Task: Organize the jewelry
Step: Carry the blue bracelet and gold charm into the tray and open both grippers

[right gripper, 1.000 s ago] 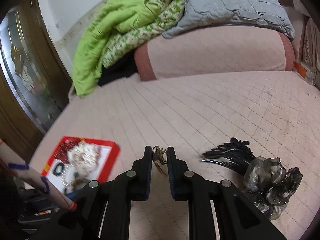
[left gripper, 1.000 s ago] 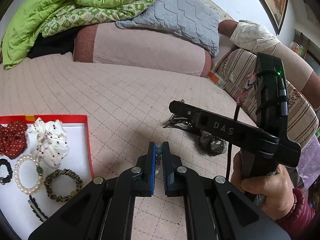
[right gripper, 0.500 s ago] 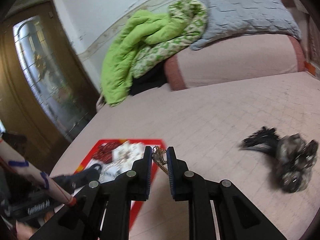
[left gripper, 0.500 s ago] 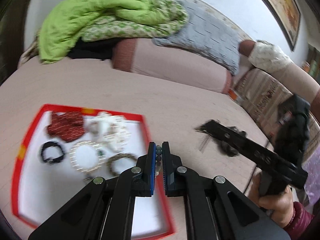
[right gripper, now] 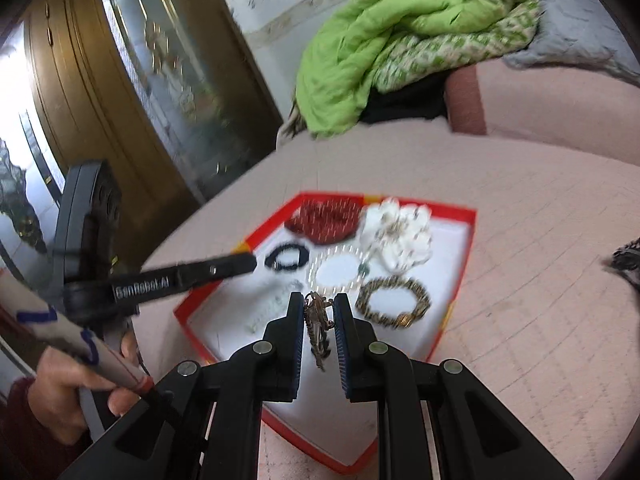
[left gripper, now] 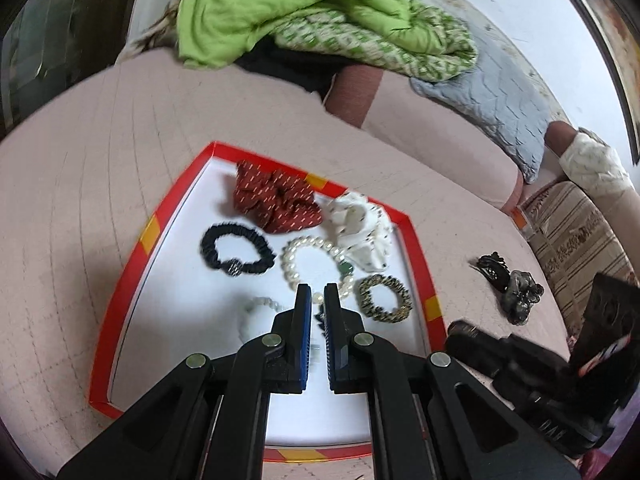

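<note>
Red-rimmed and white inside, the tray (left gripper: 416, 240) sits on the pink quilted bed (left gripper: 100, 184), and both my claws hang over its near half. My left claw (left gripper: 318, 300) is clenched almost shut on something small; only a dark bit shows between the blue pads, too hidden to name. My right claw (right gripper: 318, 312) is grasping a gold chain (right gripper: 316, 328), which is pinched at the fingertips and dangles down between the fingers above the tray's white floor.

Just beyond my left claw's tips lies the pearl bracelet (left gripper: 308, 258). Right of it is a gold-and-black beaded bracelet (left gripper: 384, 298), left of it a black hair tie (left gripper: 236, 252). Farther off, against the far rim, are a dark red scrunchie (left gripper: 276, 200) and a white scrunchie (left gripper: 360, 228). A pale, blurred bead loop (left gripper: 260, 308) rests just left of my left claw.

Off the tray to the right, a black hair clip (left gripper: 508, 280) lies on the bed.
</note>
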### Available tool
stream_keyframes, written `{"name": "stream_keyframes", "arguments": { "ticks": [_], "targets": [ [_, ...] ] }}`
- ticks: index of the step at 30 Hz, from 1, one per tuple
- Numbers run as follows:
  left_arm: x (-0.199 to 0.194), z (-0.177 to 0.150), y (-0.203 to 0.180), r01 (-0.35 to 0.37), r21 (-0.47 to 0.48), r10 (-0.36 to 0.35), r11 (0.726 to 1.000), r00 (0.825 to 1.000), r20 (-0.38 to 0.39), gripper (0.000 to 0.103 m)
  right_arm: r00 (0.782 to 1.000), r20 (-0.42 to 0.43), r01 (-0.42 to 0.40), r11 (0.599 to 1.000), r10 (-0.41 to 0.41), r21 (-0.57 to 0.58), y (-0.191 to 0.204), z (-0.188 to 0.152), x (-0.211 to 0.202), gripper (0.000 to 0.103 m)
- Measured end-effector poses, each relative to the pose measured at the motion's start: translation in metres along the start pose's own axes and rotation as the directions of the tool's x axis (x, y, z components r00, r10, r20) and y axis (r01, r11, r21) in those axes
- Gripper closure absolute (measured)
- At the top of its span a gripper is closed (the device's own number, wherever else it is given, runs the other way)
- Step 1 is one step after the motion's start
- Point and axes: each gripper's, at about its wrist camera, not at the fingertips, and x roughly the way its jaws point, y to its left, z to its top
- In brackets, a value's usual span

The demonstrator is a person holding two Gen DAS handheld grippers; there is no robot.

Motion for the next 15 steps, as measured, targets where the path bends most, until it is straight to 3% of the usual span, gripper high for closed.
{"name": "stream_keyframes", "arguments": {
  "ticks": [10,15],
  "targets": [
    [0.012,-0.004,-0.002,-0.029,0.009,0.029,1.0,0.999,-0.039,0.097,0.99,-0.116,0.085,0.996,-0.086,-0.014,-0.012,-0.013,0.031,0.087],
    [0.014,-0.004,-0.003,-0.032,0.016,0.033,0.999,0.998,-0.045,0.097,0.986,-0.129,0.104,0.994,-0.107,-0.027,-0.011,-0.014,0.037,0.087]
  ]
}}
